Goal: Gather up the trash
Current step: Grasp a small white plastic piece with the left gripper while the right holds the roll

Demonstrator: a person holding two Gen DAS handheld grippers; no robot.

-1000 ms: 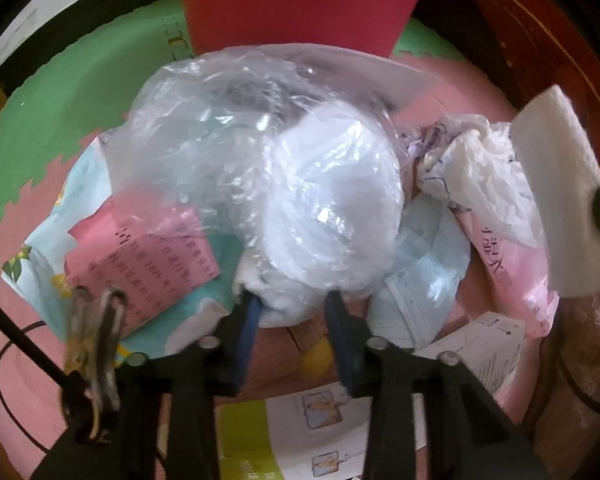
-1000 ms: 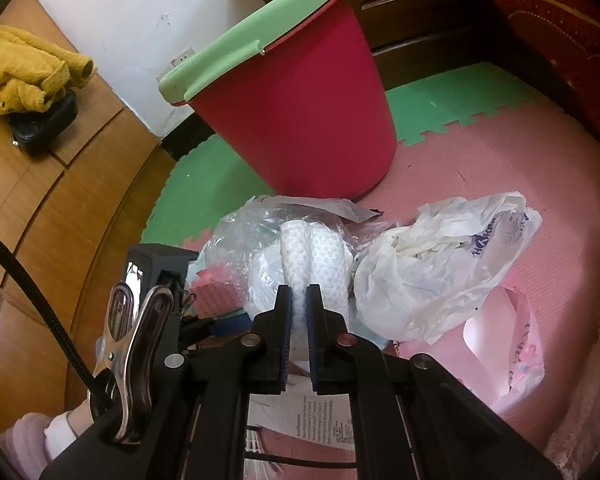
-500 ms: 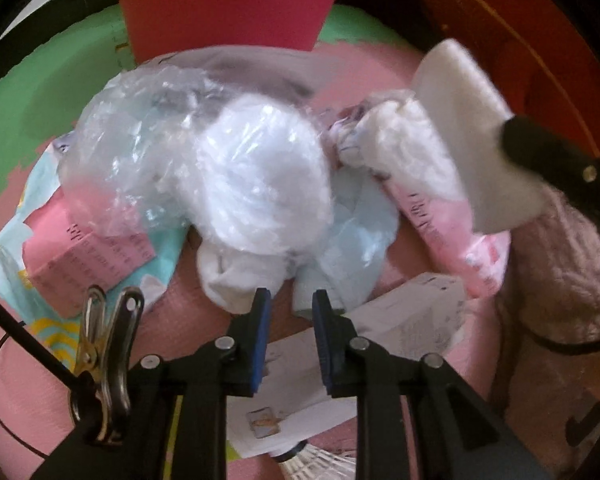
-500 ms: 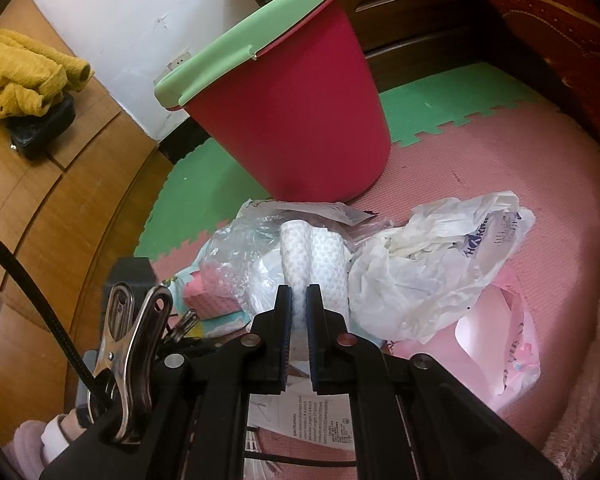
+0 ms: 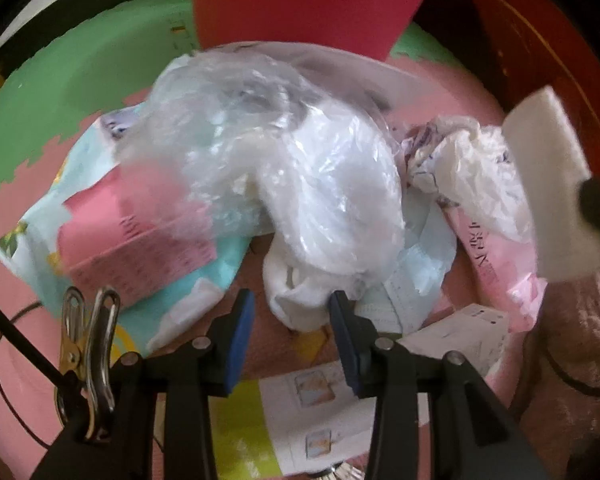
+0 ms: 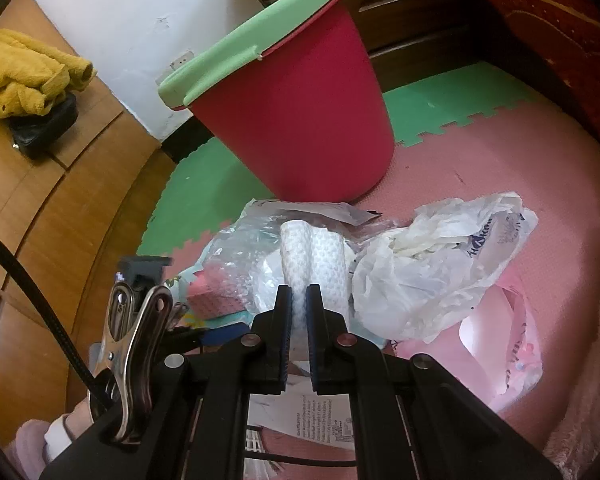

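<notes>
The left wrist view looks steeply down, close over the heap of rubbish on the pink floor mat [image 5: 16, 360], past its own tongs [image 5: 292, 316]; only the lower wall of the red bin [image 5: 300, 0] shows at its top edge. The right wrist view sits farther back and looks at a shallower slant, taking in the whole bin [image 6: 296, 120], the wall and a wooden cupboard [image 6: 60, 220]. Both share the clear plastic bag [image 5: 260, 128] [image 6: 240, 256], the crumpled white bag [image 5: 472, 176] [image 6: 432, 276] and the bin.
</notes>
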